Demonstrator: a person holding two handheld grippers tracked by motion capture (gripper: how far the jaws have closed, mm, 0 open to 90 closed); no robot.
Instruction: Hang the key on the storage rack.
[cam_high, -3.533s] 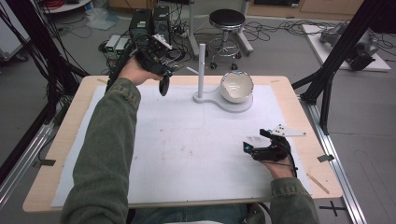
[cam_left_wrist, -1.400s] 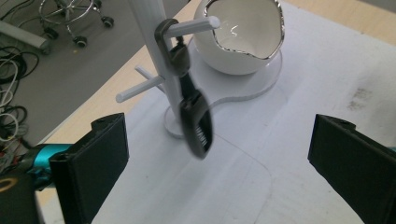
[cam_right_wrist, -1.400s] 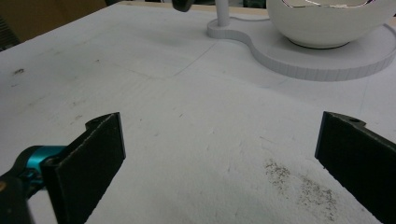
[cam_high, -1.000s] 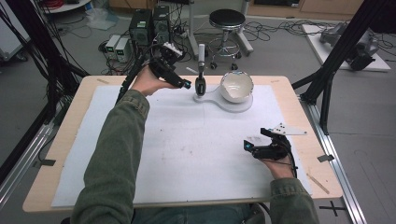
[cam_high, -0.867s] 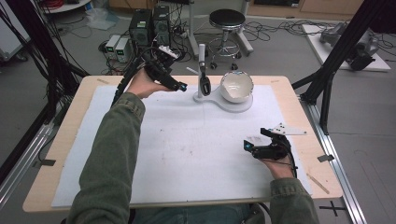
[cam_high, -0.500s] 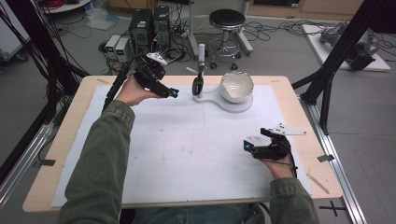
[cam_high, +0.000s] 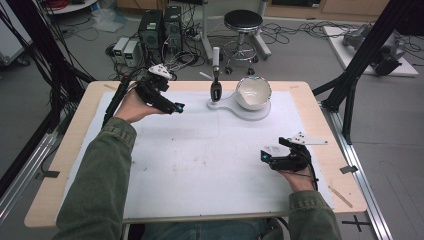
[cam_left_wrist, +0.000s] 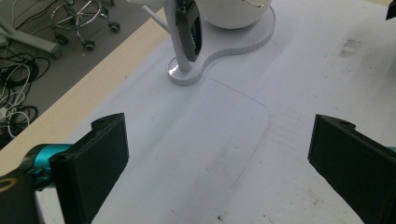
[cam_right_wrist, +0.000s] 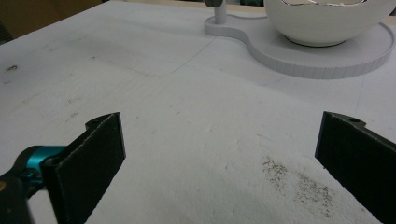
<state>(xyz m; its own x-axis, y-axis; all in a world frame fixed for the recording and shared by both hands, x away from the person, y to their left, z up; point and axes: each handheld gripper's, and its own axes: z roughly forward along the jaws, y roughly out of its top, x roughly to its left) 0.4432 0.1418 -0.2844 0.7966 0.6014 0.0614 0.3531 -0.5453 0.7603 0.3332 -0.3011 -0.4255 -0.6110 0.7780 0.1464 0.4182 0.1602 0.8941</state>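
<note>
While the left tongs (cam_high: 175, 107) hover over the far left part of the surface (cam_high: 200, 165), their jaws stand wide apart with nothing between them, pointing toward the white stand (cam_high: 235, 103). That stand sits at the far middle of the white sheet: a flat, two-lobed base with a thin upright post (cam_high: 216, 57) on its smaller lobe and a white bowl (cam_high: 253, 92) on the larger one. A dark, elongated tool (cam_left_wrist: 190, 29) hangs against the post, near but apart from the left tongs. The right tongs (cam_high: 270, 158) rest low at the near right, well apart from the stand, jaws likewise spread and empty over a faintly speckled patch of sheet. Beyond the far edge stand a round stool (cam_high: 243, 22) and computer boxes (cam_high: 160, 25) on the floor.
</note>
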